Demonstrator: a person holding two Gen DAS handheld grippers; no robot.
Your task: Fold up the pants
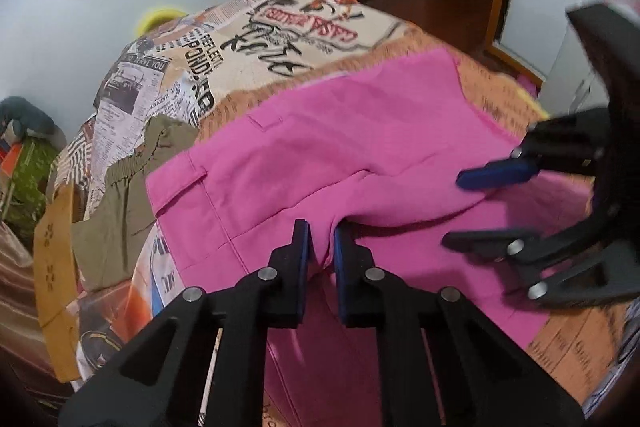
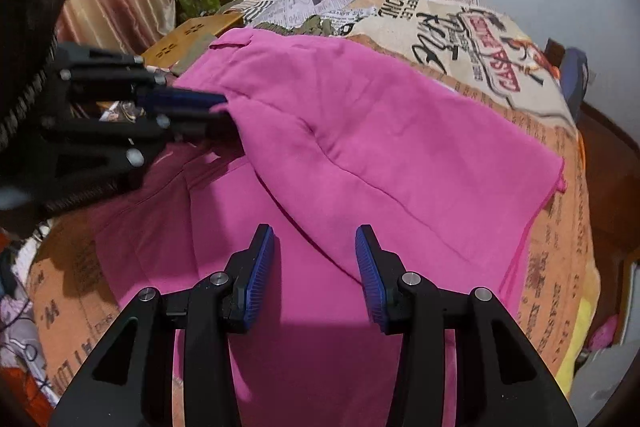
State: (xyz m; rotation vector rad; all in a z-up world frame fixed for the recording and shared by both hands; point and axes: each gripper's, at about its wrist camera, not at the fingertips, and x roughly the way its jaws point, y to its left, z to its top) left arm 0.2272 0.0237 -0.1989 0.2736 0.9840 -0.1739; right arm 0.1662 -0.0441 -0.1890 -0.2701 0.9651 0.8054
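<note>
Pants point(image 1: 360, 131) lie on bed point(image 1: 256, 67), beside olive garment point(image 1: 120, 195). My left gripper point(image 1: 320, 247) pinches soft fold; right gripper point(image 2: 316, 259) half open, empty. Light, limp cloth; I judge hem corners best hold.

My left gripper point(image 1: 321, 247) and right gripper point(image 1: 460, 211) crowd close over the pink fabric pants point(image 1: 340, 155). A crumpled olive-green garment point(image 1: 120, 211) blocks the left side. The newspaper-print bedspread point(image 1: 256, 63) beyond the pants lies unobstructed.
</note>
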